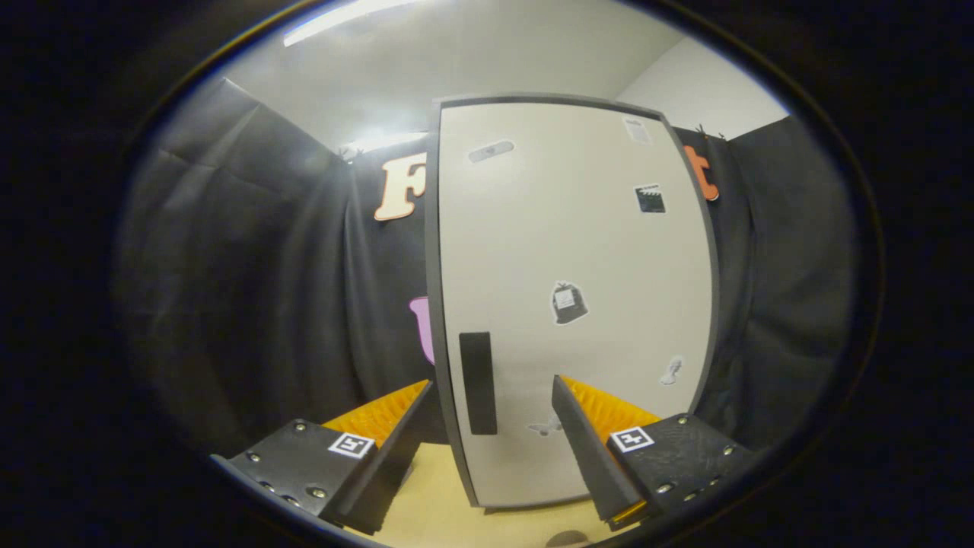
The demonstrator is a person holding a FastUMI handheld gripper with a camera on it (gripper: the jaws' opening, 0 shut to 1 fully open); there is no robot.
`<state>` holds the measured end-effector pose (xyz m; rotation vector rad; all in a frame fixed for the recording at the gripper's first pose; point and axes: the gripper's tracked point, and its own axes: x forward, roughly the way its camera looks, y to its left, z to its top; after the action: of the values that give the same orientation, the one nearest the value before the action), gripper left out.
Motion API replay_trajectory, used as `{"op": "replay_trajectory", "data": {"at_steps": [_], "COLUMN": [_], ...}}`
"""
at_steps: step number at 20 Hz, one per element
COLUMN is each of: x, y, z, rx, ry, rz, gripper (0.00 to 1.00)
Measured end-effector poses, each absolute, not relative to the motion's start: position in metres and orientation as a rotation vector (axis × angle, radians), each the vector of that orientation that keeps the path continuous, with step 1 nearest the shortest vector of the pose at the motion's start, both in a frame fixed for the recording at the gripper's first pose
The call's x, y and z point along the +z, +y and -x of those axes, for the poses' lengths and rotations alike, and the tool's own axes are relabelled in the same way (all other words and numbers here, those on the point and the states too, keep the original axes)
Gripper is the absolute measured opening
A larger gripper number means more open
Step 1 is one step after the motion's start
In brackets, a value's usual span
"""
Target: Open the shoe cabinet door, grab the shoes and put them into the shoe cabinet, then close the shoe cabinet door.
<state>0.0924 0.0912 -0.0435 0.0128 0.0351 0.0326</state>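
To your left hangs the black cloth wall [251, 266], creased and folded, running back to a corner. Your gripper [491, 396] points forward with its two fingers spread wide apart, gripping nothing. The left finger [380, 449] sits in front of the cloth, just left of the cabinet's edge. Between the fingers, and just ahead of them, stands the cabinet [578, 251], upright on a pale wooden table [434, 495]. Its door [609, 380] is shut, a light panel in a dark grey frame. Near the door's left edge, low down, a dark vertical handle [478, 383] lies in the gap between your fingers, closer to the left one; you are not touching it. A few small stickers [568, 303] dot the door, their detail too small to make out. The right finger [593, 449] overlaps the lower part of the door in your view. To the right of the cabinet, more black cloth hangs, with a white wall [708, 91] above it.
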Motion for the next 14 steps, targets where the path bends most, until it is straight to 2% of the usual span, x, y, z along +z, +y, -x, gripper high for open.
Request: {"op": "replay_trajectory", "data": {"at_steps": [6, 8, 12, 14], "x": [-0.068, -0.075, -0.083, -0.086], "y": [0.1, 0.099, 0.097, 0.096], "z": [-0.146, -0.158, -0.169, -0.171], "rx": [0.0, -0.016, -0.044, -0.055], "ry": [0.062, 0.068, 0.072, 0.076], "rz": [-0.023, -0.014, -0.001, 0.008], "gripper": [0.97, 0.89, 0.89, 0.75]}}
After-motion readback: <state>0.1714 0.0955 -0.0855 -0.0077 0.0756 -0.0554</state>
